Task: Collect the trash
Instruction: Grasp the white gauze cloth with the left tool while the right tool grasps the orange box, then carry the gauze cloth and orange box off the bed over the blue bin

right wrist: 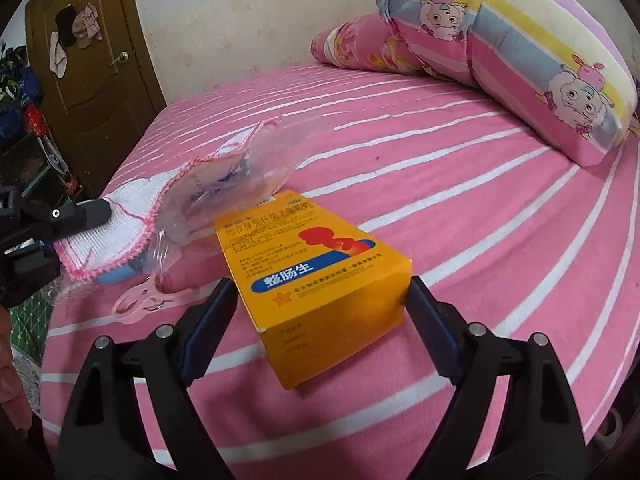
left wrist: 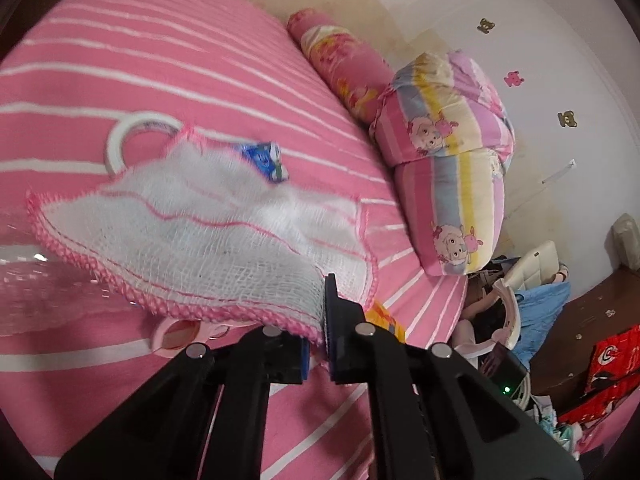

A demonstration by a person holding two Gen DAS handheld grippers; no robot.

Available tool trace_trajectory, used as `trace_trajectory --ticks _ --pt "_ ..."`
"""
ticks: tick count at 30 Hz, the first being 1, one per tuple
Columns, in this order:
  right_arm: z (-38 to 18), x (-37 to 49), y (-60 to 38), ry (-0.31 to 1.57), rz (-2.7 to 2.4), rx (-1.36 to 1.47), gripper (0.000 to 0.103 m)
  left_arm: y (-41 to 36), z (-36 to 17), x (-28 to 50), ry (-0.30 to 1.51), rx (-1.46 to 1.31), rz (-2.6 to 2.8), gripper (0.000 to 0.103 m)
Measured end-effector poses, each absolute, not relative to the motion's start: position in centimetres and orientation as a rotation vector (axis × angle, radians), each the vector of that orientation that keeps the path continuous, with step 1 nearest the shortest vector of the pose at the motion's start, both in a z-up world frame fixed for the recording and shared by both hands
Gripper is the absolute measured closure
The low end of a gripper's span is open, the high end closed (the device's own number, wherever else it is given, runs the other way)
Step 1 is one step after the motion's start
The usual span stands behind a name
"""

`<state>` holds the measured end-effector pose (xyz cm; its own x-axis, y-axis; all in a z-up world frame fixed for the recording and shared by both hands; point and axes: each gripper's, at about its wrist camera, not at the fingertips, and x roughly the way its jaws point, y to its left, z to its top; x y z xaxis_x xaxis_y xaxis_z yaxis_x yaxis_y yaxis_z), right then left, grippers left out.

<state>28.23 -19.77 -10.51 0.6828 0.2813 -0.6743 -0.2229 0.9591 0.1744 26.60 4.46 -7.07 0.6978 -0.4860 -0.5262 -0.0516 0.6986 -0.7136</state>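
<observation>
With your left tool (left wrist: 325,328) pinching the cloth's (left wrist: 208,232) corner above the bed (left wrist: 168,56), keep it lifted while your right tool (right wrist: 320,300), spread around the box (right wrist: 316,276) on the bed, squeezes squarely on its long sides before lifting.

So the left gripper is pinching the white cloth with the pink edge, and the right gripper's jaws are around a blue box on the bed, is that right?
Not quite: the box is orange-yellow, with only a blue label band on it, as the right wrist view shows. The rest holds: the left gripper pinches the white cloth with the pink edge, and the right gripper has its jaws around the box on the bed.
</observation>
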Motion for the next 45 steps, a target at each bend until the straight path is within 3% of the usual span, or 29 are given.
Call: trace_trajectory --ticks 22,45 --pt "-4.9 17.4 -24.4 0.641 0.292 0.346 0.022 7.2 -2.2 15.5 0.633 -0.888 -0.271 0.098" --pt "0.8 5.0 -27.1 0.488 0.265 0.462 0.022 2.6 7.3 8.9 0.54 -0.733 -0.389 0.099"
